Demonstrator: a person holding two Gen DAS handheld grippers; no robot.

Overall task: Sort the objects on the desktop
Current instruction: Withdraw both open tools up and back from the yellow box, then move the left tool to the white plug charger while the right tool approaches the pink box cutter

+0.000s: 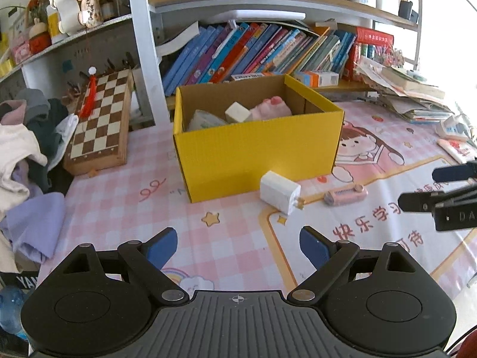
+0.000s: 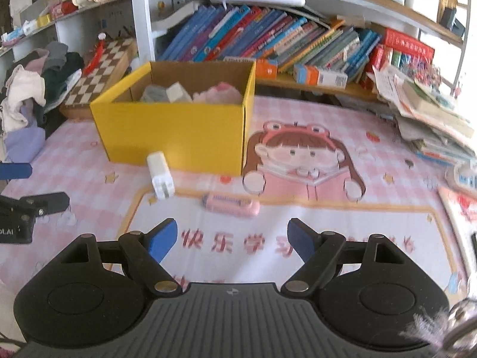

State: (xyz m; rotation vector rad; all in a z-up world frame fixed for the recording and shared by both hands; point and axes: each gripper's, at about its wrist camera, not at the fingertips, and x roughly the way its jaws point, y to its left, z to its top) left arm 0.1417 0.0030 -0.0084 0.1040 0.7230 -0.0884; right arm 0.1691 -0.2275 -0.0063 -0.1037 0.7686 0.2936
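Clothing [image 1: 21, 149] lies heaped at the far left edge of a desk, pale and dark garments mixed. Just to its right a wooden chessboard [image 1: 101, 116] leans tilted against the shelf unit, with a red tassel [image 1: 88, 98] hanging over it. Behind, a row of slanting books [image 1: 253, 50] fills the lower shelf.

A yellow cardboard box [image 1: 256, 149] stands open-topped near the middle of a pink checked desk mat [image 1: 238, 238] printed with a cartoon girl. Inside the box sit a cream-coloured block [image 1: 237, 112], a pink soft item [image 1: 271, 107] and a pale packet [image 1: 202, 119].

On the mat, just in front of the box's right front corner, lies a white charger plug [image 1: 279, 192] on its side. Near it to the right lies a small pink oblong gadget [image 1: 345, 194], flat on the mat and apart from the plug.

Further right, a messy stack of papers and booklets [image 1: 411, 95] spreads along the desk's edge.

The left gripper [image 1: 237, 249] hovers low over the mat, its blue-padded jaws spread wide and empty, pointing toward the plug. The right gripper [image 2: 231, 240] likewise has its jaws spread wide with nothing between them, facing the pink gadget; its view is somewhat blurred.
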